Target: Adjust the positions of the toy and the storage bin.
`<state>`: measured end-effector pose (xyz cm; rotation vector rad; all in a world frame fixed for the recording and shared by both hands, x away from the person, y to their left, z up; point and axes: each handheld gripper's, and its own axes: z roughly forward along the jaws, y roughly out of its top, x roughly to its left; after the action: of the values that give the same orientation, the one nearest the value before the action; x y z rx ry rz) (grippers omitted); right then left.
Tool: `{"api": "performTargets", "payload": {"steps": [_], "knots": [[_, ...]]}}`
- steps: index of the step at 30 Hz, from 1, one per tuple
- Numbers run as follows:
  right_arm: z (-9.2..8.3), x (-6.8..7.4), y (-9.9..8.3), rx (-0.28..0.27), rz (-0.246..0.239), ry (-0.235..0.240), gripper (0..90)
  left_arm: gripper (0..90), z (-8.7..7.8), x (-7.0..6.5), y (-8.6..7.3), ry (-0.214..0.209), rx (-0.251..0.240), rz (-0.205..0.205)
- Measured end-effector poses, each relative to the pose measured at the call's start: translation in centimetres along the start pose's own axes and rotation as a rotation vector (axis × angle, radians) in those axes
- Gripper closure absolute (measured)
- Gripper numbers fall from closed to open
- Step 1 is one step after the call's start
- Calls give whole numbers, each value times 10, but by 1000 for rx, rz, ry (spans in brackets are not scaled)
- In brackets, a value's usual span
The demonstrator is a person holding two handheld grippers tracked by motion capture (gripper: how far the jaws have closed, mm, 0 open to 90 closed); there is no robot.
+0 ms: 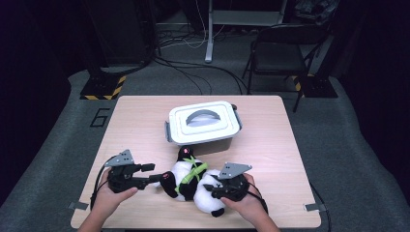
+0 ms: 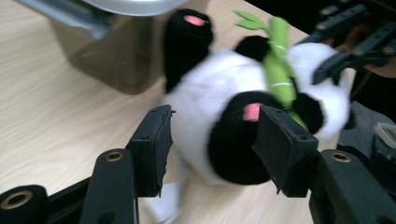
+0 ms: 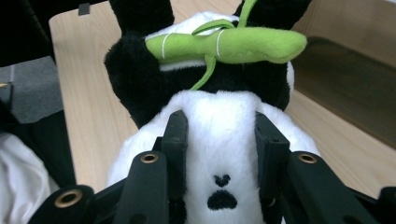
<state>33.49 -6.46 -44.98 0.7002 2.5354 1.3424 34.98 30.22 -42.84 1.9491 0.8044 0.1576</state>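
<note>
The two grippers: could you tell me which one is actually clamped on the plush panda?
The right gripper: its jaws squeeze the plush panda at its white head; the left gripper stands open around a black foot.

A wooden table (image 1: 130, 116) is filling the middle of the frame. A lidded white box (image 1: 203, 123) is sitting at its upper centre. A plush panda (image 1: 191, 181) is lying at lower centre.

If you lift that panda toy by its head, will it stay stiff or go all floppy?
Probably floppy. The plush panda looks soft: its white head bulges between the right gripper jaws, so it squashes easily. Its body and legs sprawl loosely on the table, so they would likely dangle. It seems light and fuzzy, so it is unlikely to slip or break.
</note>
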Motion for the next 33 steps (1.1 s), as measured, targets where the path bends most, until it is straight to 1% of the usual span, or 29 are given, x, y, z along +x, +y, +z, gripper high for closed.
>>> {"api": "performTargets", "payload": {"steps": [2, 3, 6, 9, 10, 11, 12, 13, 15, 16, 17, 18, 19, 20, 22, 24, 28, 29, 30, 31, 33], "knots": [[-8, -4, -3, -6, 18, -9, 635, 453, -3, 5, -1, 25, -10, -21], [-10, -6, -4, -8, 16, -17, 635, 453, -4, 8, -2, 35, -19, -31], [-20, -9, -9, -4, 29, -36, 635, 452, -6, 16, -1, 60, -35, -48], [-29, -10, -15, -3, 45, -57, 635, 453, -4, 22, 1, 72, -39, -56], [-32, -10, -16, -4, 47, -67, 635, 452, -2, 25, 2, 70, -38, -56], [-36, -10, -18, -7, 55, -85, 635, 452, 0, 26, 2, 72, -43, -59], [-39, -10, -20, -7, 63, -93, 635, 453, 0, 28, 3, 69, -35, -55], [-42, -11, -22, -11, 67, -109, 634, 453, 2, 29, 4, 74, -38, -57], [-49, -12, -26, -13, 90, -141, 634, 453, 6, 32, 5, 82, -37, -55], [-53, -14, -29, -15, 99, -156, 634, 453, 8, 33, 6, 82, -28, -49], [-58, -15, -32, -17, 118, -180, 633, 454, 9, 34, 7, 83, -28, -44], [-61, -16, -33, -19, 129, -192, 634, 454, 10, 35, 7, 82, -32, -50], [-65, -17, -36, -19, 136, -206, 633, 454, 11, 37, 8, 80, -28, -43], [-69, -18, -39, -21, 147, -223, 633, 454, 13, 37, 8, 79, -31, -52], [-75, -20, -43, -25, 169, -258, 633, 455, 14, 39, 9, 79, -30, -54], [-80, -22, -47, -30, 185, -290, 632, 456, 16, 40, 10, 81, -35, -51], [-88, -26, -54, -36, 229, -346, 631, 457, 19, 43, 11, 85, -31, -49], [-90, -27, -56, -36, 235, -358, 631, 457, 20, 44, 10, 92, -36, -53], [-92, -28, -57, -35, 241, -373, 631, 458, 19, 45, 10, 88, -28, -47], [-94, -29, -58, -33, 245, -389, 631, 459, 19, 46, 10, 91, -31, -51], [-97, -31, -59, -28, 245, -418, 630, 461, 18, 47, 10, 96, -31, -55]]}}
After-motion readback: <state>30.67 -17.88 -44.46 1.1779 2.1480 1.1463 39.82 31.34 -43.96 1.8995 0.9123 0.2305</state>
